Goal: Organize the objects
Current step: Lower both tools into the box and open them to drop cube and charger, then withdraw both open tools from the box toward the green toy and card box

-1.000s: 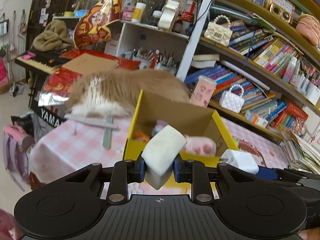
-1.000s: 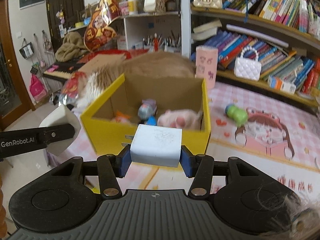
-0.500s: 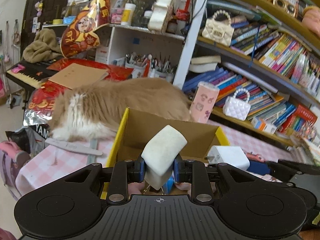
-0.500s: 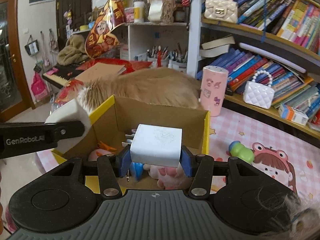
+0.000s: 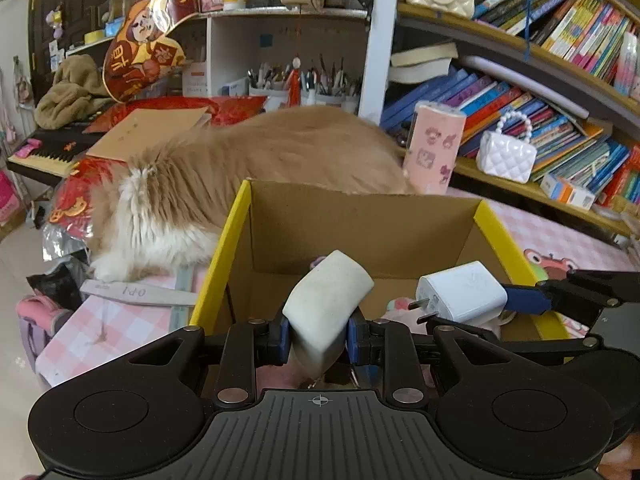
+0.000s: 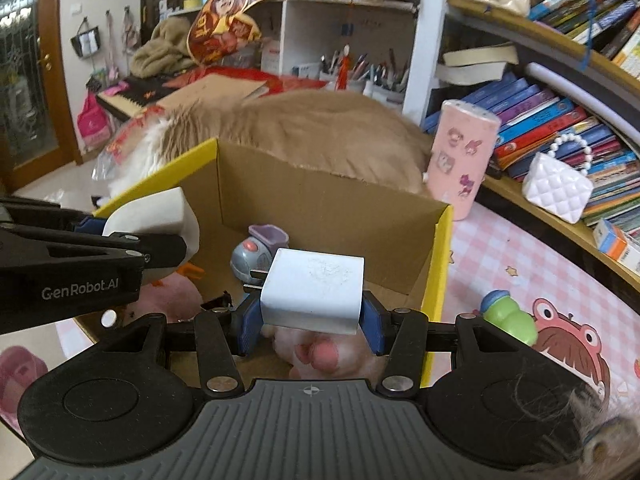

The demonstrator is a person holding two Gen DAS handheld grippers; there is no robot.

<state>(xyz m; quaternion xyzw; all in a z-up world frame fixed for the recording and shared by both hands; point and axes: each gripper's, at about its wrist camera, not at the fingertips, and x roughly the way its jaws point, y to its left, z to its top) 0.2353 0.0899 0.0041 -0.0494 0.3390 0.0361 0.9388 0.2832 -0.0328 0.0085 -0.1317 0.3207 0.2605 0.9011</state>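
Observation:
A yellow cardboard box (image 5: 236, 220) (image 6: 438, 248) stands open on the pink checked table. My left gripper (image 5: 316, 340) is shut on a white sponge block (image 5: 326, 300) and holds it over the box's near left part; it also shows in the right wrist view (image 6: 160, 216). My right gripper (image 6: 310, 322) is shut on a white charger plug (image 6: 314, 290), held over the box's near right part; the plug also shows in the left wrist view (image 5: 460, 296). Inside the box lie a pink plush toy (image 6: 320, 354), a grey toy (image 6: 250, 258) and other small items.
A long-haired tan cat (image 5: 240, 176) (image 6: 304, 128) lies right behind the box. A pink cylinder (image 6: 460, 160) stands at the box's far right corner. A green toy (image 6: 508, 318) lies on the table to the right. Bookshelves (image 5: 540, 80) rise behind. A ruler (image 5: 136, 292) lies left.
Both grippers have moved forward with their loads, from in front of the box to above its opening. The cat has stayed behind the box.

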